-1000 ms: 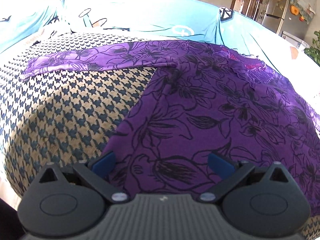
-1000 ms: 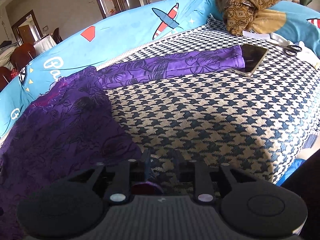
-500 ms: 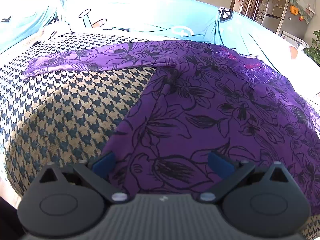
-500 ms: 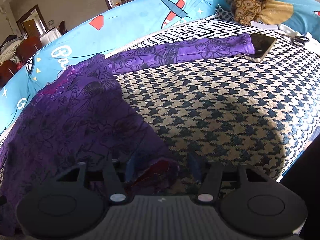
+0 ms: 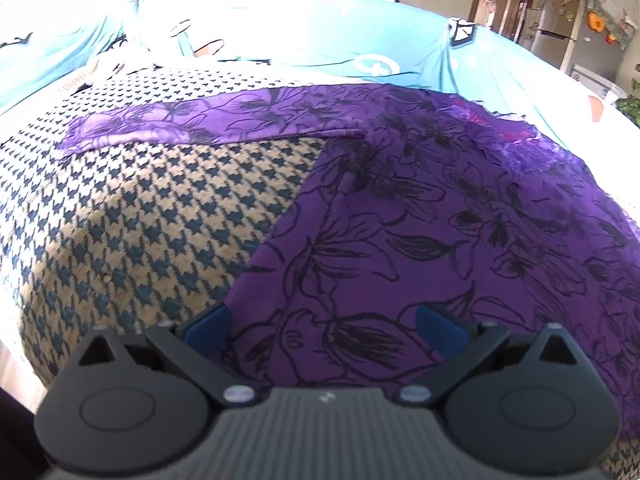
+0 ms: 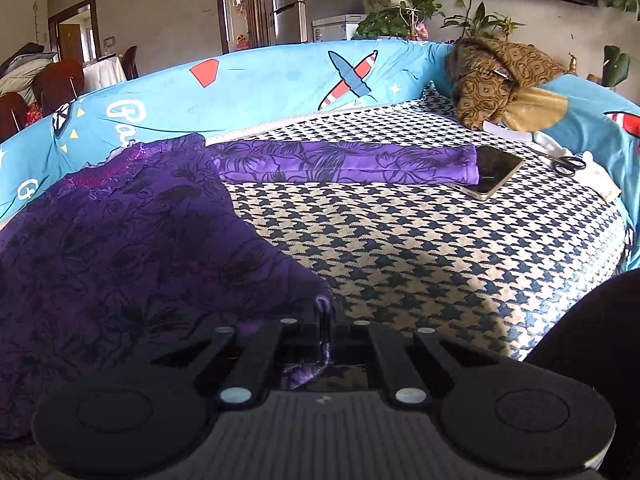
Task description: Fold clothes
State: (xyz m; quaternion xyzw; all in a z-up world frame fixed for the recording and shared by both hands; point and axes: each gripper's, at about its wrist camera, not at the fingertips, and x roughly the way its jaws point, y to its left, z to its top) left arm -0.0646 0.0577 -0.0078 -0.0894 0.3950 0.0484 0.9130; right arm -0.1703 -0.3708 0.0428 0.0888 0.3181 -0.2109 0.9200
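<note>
Closing since before, right claw (image 6: 325,322) pinches the purple garment's (image 6: 132,248) hem; left claw (image 5: 322,326) gapes (houndstooth blanket (image 6: 420,240) bare alongside).

The right gripper (image 6: 325,320) is closed at the near edge of the sofa, its black fingers drawn together on a pinched fold of the purple garment (image 6: 120,248), the jaws having just been closing on it. The cloth stands up in a narrow ridge between the fingers and spills back under the gripper's body. The left gripper (image 5: 322,326) hangs angled down over the same garment, its jaws spread wide, the blue pads (image 5: 206,326) well apart with fabric lying flat between them; whether the pads touch the cloth cannot be told from this view. A dark shape, possibly a sleeve, fills the right wrist view's lower right corner.
</note>
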